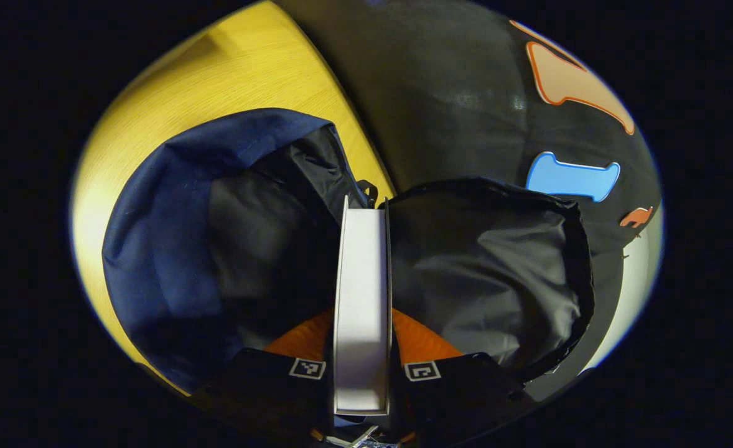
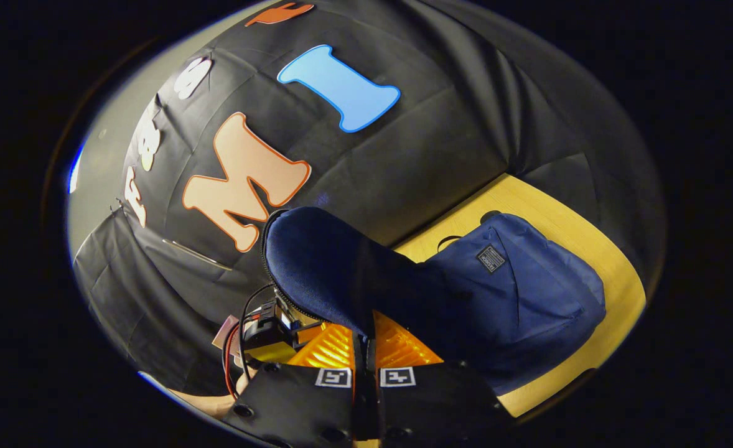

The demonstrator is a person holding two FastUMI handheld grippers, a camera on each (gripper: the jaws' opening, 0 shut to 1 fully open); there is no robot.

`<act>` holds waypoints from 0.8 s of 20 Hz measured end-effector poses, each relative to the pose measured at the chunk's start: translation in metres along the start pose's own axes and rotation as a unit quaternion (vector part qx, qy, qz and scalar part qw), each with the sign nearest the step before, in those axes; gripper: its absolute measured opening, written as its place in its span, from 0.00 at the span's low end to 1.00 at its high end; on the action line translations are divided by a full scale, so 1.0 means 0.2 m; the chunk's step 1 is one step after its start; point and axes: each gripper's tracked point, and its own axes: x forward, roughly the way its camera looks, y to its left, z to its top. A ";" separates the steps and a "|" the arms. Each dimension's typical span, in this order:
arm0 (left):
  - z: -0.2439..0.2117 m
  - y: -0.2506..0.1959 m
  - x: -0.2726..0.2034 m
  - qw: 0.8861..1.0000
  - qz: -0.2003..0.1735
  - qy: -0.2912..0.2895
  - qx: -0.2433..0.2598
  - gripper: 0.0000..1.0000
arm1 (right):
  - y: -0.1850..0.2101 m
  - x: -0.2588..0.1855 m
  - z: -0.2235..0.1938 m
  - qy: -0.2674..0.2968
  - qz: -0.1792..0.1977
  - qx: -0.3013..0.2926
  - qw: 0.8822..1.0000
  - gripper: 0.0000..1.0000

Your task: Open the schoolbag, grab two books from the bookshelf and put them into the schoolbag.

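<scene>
The navy schoolbag (image 1: 161, 249) lies open on the yellow table (image 1: 236, 68), its black lining (image 1: 485, 280) spread wide. In the left gripper view my left gripper (image 1: 361, 351) is shut on a white book (image 1: 361, 280), held edge-on with its far end inside the bag's mouth. In the right gripper view my right gripper (image 2: 364, 358) is shut on the bag's flap (image 2: 317, 261), pinching the navy fabric by its zipper edge and holding it up. The schoolbag's body (image 2: 516, 292) rests to the right on the table (image 2: 597, 242).
The black cloth wall (image 2: 441, 162) hangs right behind the table's far edge. A small unit with red and black wires (image 2: 267, 333) and part of a hand (image 2: 211, 404) sit just left of the raised flap. Bare tabletop runs left of the bag (image 1: 124, 162).
</scene>
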 end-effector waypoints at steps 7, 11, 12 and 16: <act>-0.02 0.17 -0.01 0.991 0.105 0.031 0.071 0.61 | -0.01 0.02 -0.02 0.001 -0.007 0.007 1.000 0.04; 0.01 0.26 -0.06 0.967 0.181 0.034 0.179 0.75 | -0.02 0.03 -0.03 0.002 -0.011 0.006 1.000 0.04; 0.01 0.28 -0.05 0.960 0.196 0.037 0.199 0.77 | -0.03 0.03 -0.03 0.003 -0.012 0.005 1.000 0.04; 0.03 0.32 -0.09 0.943 0.224 0.044 0.243 0.74 | -0.02 0.04 -0.03 0.003 -0.013 0.000 1.000 0.03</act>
